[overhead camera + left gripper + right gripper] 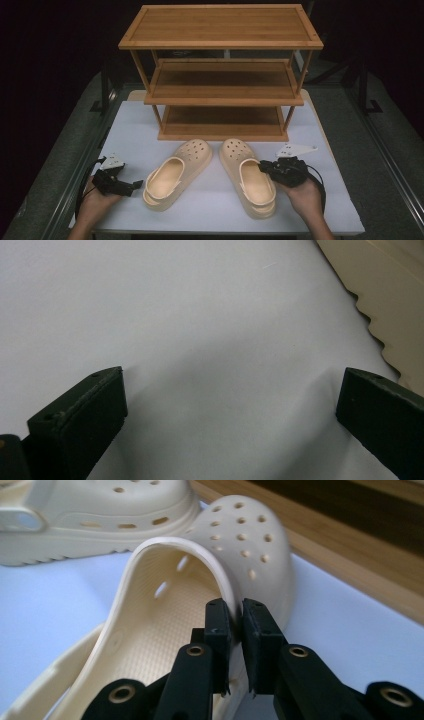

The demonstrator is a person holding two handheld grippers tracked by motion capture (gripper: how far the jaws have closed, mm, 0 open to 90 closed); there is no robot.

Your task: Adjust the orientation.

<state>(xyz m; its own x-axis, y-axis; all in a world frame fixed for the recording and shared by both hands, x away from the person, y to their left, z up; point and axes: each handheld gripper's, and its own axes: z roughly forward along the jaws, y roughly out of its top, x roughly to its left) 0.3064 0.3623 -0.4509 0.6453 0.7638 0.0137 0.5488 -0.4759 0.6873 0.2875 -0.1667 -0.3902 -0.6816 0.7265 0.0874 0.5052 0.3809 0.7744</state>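
Two cream clogs lie on the white table in front of a wooden shelf rack. My right gripper is shut on the side rim of the right clog. In the right gripper view the jaws of the right gripper pinch the thin wall of the right clog, one jaw inside and one outside. The left clog lies toes toward the rack. My left gripper stands open just left of its heel. In the left gripper view, the left gripper has bare table between its jaws and the clog's sole edge at the right.
The three-tier rack stands at the back of the table, its bottom shelf just behind the clogs' toes. The left clog also appears in the right gripper view, beyond the held one. Dark floor surrounds the table.
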